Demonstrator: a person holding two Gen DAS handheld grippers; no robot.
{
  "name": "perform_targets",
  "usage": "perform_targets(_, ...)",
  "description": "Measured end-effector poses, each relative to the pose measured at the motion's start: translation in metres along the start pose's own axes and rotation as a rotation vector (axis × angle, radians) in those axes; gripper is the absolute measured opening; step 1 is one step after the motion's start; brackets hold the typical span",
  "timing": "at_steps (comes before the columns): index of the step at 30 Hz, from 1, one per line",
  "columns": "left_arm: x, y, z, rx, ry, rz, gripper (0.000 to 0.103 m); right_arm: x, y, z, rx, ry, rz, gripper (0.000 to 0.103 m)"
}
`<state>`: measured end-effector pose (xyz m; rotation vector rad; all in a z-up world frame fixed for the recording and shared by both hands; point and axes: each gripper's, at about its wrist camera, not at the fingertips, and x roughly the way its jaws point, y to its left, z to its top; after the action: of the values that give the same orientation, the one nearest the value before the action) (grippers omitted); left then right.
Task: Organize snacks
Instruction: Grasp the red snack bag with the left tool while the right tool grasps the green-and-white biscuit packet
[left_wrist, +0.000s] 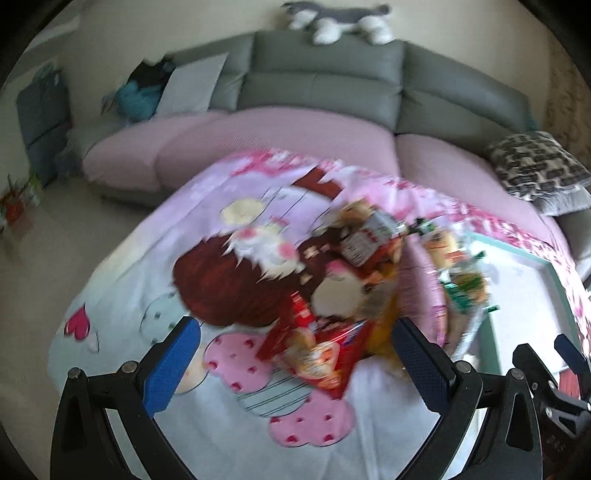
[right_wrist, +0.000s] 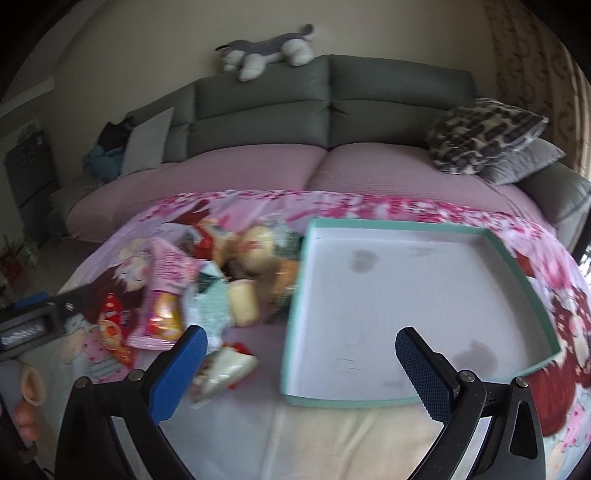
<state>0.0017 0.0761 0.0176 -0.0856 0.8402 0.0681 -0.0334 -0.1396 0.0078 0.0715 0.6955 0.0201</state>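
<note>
Both views are motion-blurred, so I cannot read any packet labels.

Left wrist view, from the left: my left tongs (left_wrist: 297, 363) hang spread wide over the cartoon-print cloth (left_wrist: 122, 295) that covers the surface, with nothing between the blue pads. Just ahead of them, between the two fingers, lies a red snack packet (left_wrist: 328, 358), flat on the cloth. Beyond it the snack pile (left_wrist: 373, 251) runs up and to the right, with brown, red and yellow wrappers overlapping; I cannot separate single items. Further right, green-and-white packets (left_wrist: 465, 284) lie beside the edge of the teal-rimmed box (left_wrist: 554, 273). At the far right edge, part of my right tongs (left_wrist: 546, 373) shows.

Right wrist view, from the left: a black part of the left unit (right_wrist: 37, 317) enters at the left edge, with fingers of a hand (right_wrist: 27, 417) below it. A pink packet (right_wrist: 166, 295) lies on the cloth, touching the heap of snacks (right_wrist: 240, 273), which sits just beside the box's left wall. A loose pale wrapper (right_wrist: 221, 369) lies nearer, by the left finger. My right tongs (right_wrist: 301, 363) are also spread wide and hold nothing; they hover over the near edge of the box (right_wrist: 317, 400). Its white floor shows some dark stains and no snacks.

Behind the surface stands a grey sofa (right_wrist: 332, 96) with pink seat covers; a plush dog (right_wrist: 266, 48) lies on its backrest.
</note>
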Motion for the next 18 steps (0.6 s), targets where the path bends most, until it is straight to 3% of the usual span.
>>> perform_targets(5,0.011,0.011,-0.005,-0.019,0.035,-0.019,0.103,0.014,0.025,0.002,-0.037,0.026,0.04,0.103)
perform_targets(18,0.043,0.01,-0.012,-0.028,0.116,-0.072,0.102,0.047,0.042,0.009,-0.035,0.095,0.068,0.063)
